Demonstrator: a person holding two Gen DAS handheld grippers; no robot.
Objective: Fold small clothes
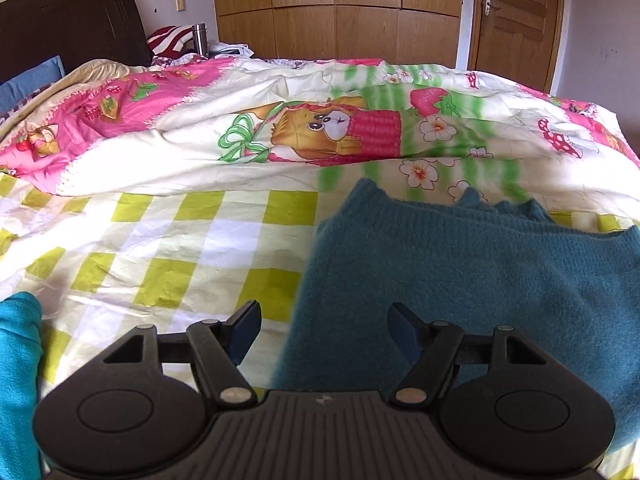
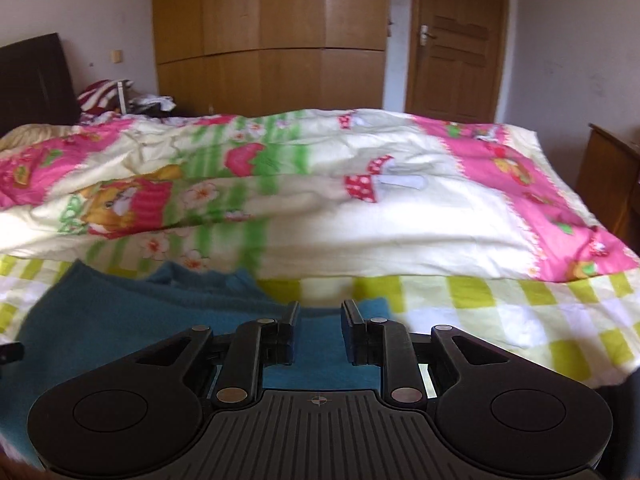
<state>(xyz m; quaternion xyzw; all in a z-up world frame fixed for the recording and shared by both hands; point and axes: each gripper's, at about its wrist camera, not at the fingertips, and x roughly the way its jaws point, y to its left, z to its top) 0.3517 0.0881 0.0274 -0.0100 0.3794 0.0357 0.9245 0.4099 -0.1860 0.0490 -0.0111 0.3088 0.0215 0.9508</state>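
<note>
A dark teal knitted garment lies folded flat on the green-and-white checked sheet. My left gripper stands wide open over the garment's left edge, nothing between its fingers. In the right wrist view the same teal garment fills the lower left, and my right gripper hovers open over its right part, with a gap between the pads and nothing held. A brighter turquoise cloth shows at the left wrist view's bottom left corner.
A bunched cartoon-print duvet lies across the bed just behind the garment. A dark headboard, wooden wardrobe and door stand at the back. A wooden cabinet is at the far right.
</note>
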